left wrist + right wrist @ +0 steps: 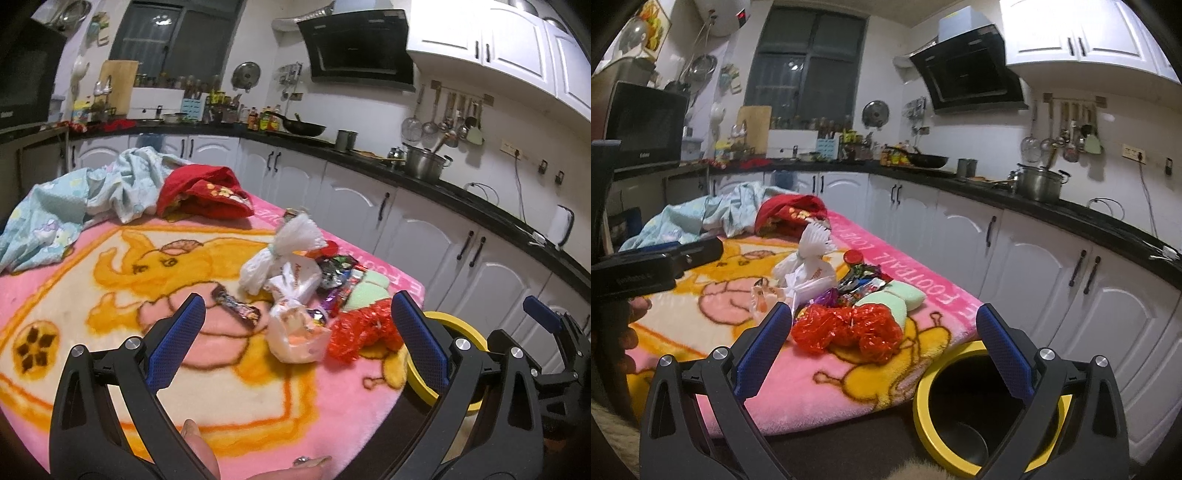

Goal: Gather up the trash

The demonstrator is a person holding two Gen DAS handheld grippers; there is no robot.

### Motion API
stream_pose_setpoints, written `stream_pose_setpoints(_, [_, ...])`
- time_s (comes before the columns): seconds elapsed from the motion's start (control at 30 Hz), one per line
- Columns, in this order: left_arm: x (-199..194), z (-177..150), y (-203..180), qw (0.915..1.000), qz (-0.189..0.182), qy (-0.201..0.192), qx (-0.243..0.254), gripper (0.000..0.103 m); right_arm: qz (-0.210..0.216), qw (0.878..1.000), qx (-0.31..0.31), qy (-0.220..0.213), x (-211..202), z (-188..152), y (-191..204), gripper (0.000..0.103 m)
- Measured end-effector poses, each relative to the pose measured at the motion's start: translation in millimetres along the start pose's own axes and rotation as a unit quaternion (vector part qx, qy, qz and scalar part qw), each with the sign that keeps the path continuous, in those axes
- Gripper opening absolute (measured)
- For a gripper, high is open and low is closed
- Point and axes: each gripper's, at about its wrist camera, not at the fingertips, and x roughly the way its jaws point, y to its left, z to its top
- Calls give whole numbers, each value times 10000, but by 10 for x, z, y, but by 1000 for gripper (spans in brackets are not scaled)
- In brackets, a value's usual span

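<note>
Left gripper (295, 334): we hold its fingers spread wide, empty, over the pink blanket (240, 391).
Right gripper (884, 345): we hold its fingers wide too, empty.
Trash pile (849, 295): on the blanket, near the yellow-rimmed bin (925, 410) standing beside the blanket's edge.
Red crinkled wrapper (846, 328): pile's nearest piece to the bin.
Writing: blanket border reads "FOOTBALL" (916, 277); wrapper labels illegible.

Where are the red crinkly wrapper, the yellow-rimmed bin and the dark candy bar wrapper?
red crinkly wrapper (846, 328): right wrist view, middle of the crumpled bundle.
yellow-rimmed bin (925, 387): right wrist view, left side of the rim.
dark candy bar wrapper (238, 308): left wrist view, middle of the wrapper.
</note>
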Motion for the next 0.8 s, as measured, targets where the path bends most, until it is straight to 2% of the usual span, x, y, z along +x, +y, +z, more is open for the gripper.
stream_pose_setpoints(0.27, [231,68,308,9992,226,208,-254,92,386,9986,-198,293,510,117,30,97])
stream_pose_setpoints(0.67, [988,26,292,9946,-88,987,-305,92,743,9902,-352,1129,1402,-42,-146,96])
stream_pose_setpoints(0.73, [1107,-15,297,9932,-122,1118,-316,92,824,9884,-362,1221,1505,-83,-170,91])
stream_pose_setpoints(0.77, [1141,-31,311,9926,-114,1162,-335,92,889,9870,-365,1285,1555,-105,-175,84])
stream_pose_setpoints(0.8, [1188,-50,323,9916,-102,1237,-372,92,940,9857,-362,1348,1595,-113,-174,81])
